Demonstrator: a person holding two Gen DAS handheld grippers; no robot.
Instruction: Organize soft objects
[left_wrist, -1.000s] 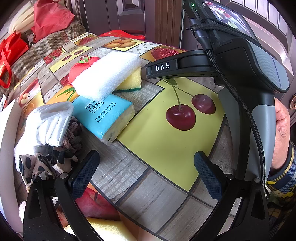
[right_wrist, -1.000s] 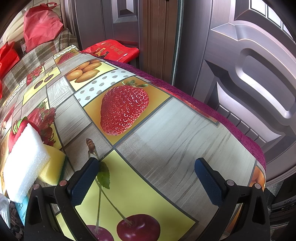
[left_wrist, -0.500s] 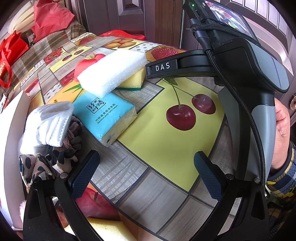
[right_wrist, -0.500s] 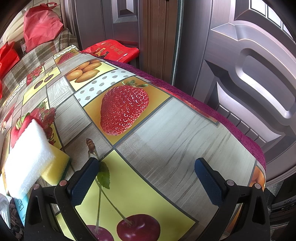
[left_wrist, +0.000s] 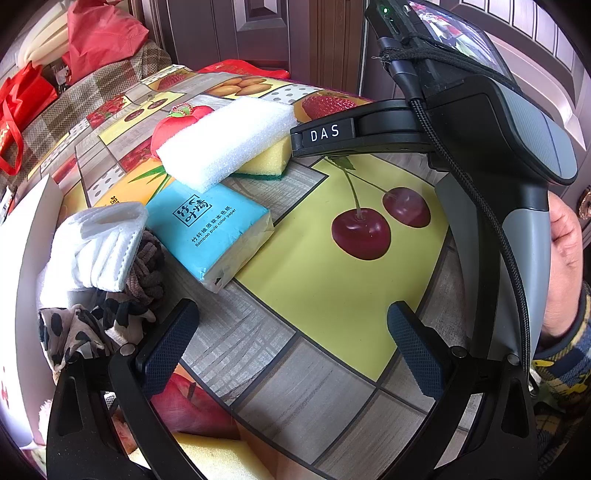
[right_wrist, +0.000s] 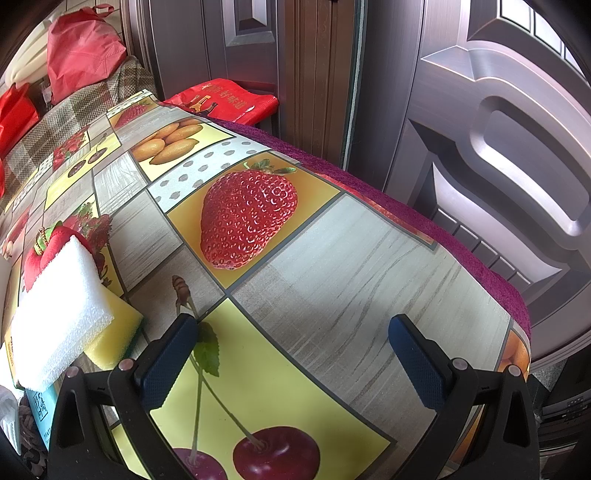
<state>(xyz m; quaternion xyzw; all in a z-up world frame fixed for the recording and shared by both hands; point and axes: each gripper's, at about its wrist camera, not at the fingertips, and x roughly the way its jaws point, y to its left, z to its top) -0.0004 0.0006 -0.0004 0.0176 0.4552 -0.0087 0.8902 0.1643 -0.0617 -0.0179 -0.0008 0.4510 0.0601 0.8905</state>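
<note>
The sorting looks barely begun, as far as these views let one judge: the soft things lie in a loose cluster at the left of the left wrist frame, none visibly put away. The left gripper (left_wrist: 291, 347) hangs released, jaws spread wide over bare tablecloth (left_wrist: 332, 295) at lower centre, grasping nothing. The right gripper (right_wrist: 291, 358) is likewise spread and empty, low in its own frame above the printed cherries. A white foam block (left_wrist: 225, 142) rests tilted on a yellow sponge (left_wrist: 269, 160) at upper centre; just below it a blue tissue pack (left_wrist: 210, 232) lies flat, touching a white folded cloth (left_wrist: 96, 247) at mid left. A brown braided band (left_wrist: 147, 273) and a spotted fabric (left_wrist: 70, 332) crowd beneath that cloth, overlapping so that their edges are hard to separate. Another yellow sponge (left_wrist: 218, 458) sits at the bottom edge, behind the left finger. A white box wall (left_wrist: 22, 277) rises at the far left, possibly the destination. The right device's black body (left_wrist: 480, 122) and the person's hand (left_wrist: 565, 258) fill the right side, so any reach across toward the pile from there would be cramped.
</note>
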